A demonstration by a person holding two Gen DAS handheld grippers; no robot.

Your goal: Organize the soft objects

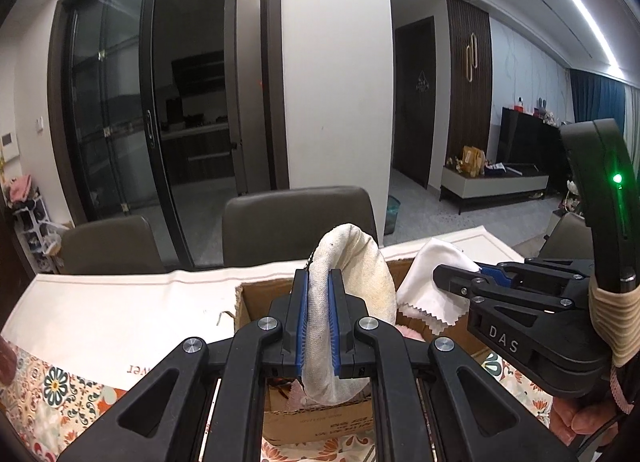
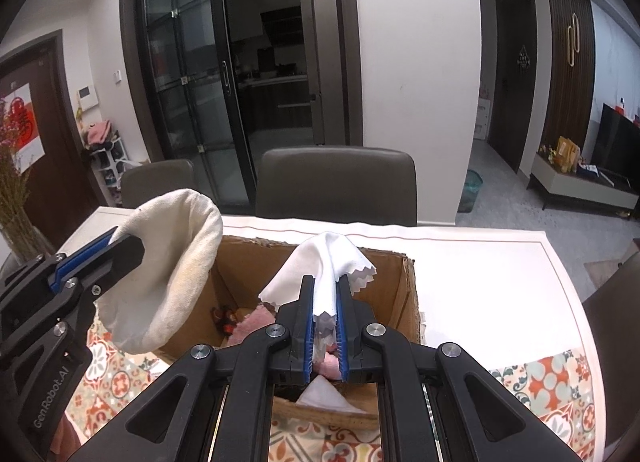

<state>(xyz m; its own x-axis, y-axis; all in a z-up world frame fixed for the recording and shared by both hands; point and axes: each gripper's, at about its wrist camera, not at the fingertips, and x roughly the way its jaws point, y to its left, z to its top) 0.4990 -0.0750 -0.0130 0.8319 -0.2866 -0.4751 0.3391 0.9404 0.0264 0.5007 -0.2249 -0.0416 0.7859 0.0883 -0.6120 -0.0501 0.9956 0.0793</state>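
Note:
My left gripper (image 1: 319, 282) is shut on a cream, slightly stained cloth (image 1: 360, 274) and holds it above the open cardboard box (image 1: 256, 294). My right gripper (image 2: 325, 290) is shut on a thin white cloth with zigzag edges (image 2: 324, 258) over the same box (image 2: 404, 294). In the left wrist view the right gripper (image 1: 440, 276) comes in from the right with the white cloth (image 1: 432, 286). In the right wrist view the left gripper (image 2: 128, 242) holds the cream cloth (image 2: 176, 258) at the box's left side. Pink soft items (image 2: 256, 322) lie inside the box.
The box stands on a table with a white runner (image 2: 480, 282) and a patterned floral cloth (image 2: 548, 386). Grey chairs (image 2: 336, 181) stand at the far side. A vase of dried flowers (image 2: 12, 197) is at the far left.

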